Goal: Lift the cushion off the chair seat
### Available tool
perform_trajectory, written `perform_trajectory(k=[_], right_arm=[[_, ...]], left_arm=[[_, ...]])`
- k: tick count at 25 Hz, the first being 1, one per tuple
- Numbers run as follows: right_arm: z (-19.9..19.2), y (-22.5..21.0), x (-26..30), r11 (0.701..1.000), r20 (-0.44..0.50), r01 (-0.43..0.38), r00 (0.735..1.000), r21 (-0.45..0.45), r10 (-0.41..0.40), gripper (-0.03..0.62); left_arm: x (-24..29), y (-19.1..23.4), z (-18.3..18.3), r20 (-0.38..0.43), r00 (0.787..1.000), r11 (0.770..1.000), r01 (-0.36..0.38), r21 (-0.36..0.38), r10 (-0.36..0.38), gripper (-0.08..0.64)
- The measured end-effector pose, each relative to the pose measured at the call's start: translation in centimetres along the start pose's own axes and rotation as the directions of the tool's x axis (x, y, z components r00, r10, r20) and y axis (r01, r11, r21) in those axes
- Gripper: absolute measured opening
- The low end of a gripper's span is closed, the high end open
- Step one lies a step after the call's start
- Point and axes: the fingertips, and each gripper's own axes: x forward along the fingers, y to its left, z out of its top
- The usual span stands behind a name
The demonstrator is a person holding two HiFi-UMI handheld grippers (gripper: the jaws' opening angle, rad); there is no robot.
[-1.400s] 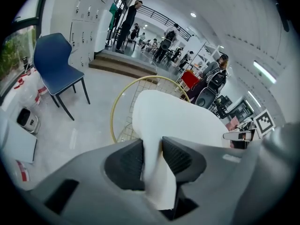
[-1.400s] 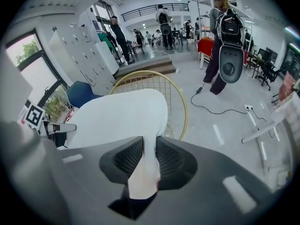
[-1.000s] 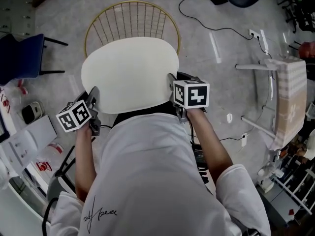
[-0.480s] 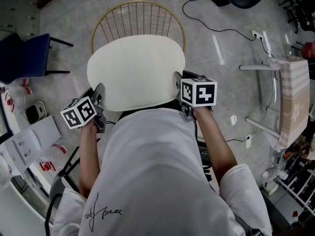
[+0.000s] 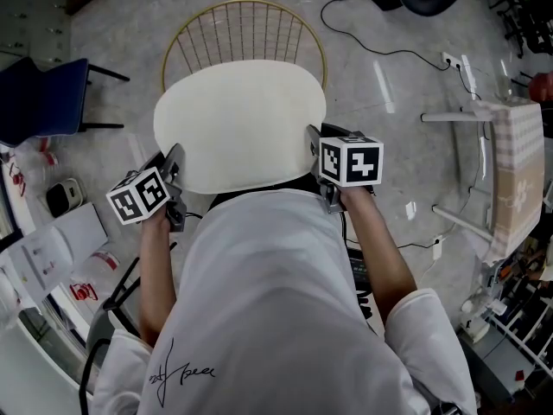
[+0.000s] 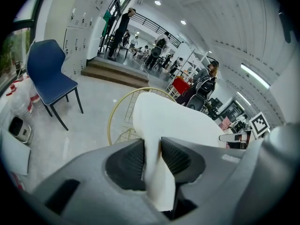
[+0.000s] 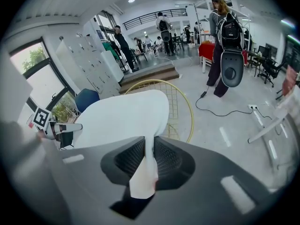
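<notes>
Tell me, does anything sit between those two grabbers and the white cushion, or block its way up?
Nothing visible does. The left gripper and the right gripper each have their jaws closed on an edge of the cushion. The gold wire chair back stands behind it, not over it.

**Three Views, One Cushion**

The head view looks steeply down from above the person onto the cushion [image 5: 240, 124]. The left and right gripper views sit close behind their own jaws, facing across the room from opposite sides. All three share the cushion and the wire chair back [image 5: 244, 3].
</notes>
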Motion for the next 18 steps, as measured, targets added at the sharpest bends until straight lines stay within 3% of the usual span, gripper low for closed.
perform_trajectory(k=[18], right_arm=[[-0.96,0.0,-0.48,1.0,0.006,-0.007,1.0,0.008,0.007,0.064]], left_arm=[[-0.52,-0.47,-0.58,0.006,1.0,1.0,-0.001,0.007,0.001,0.098]])
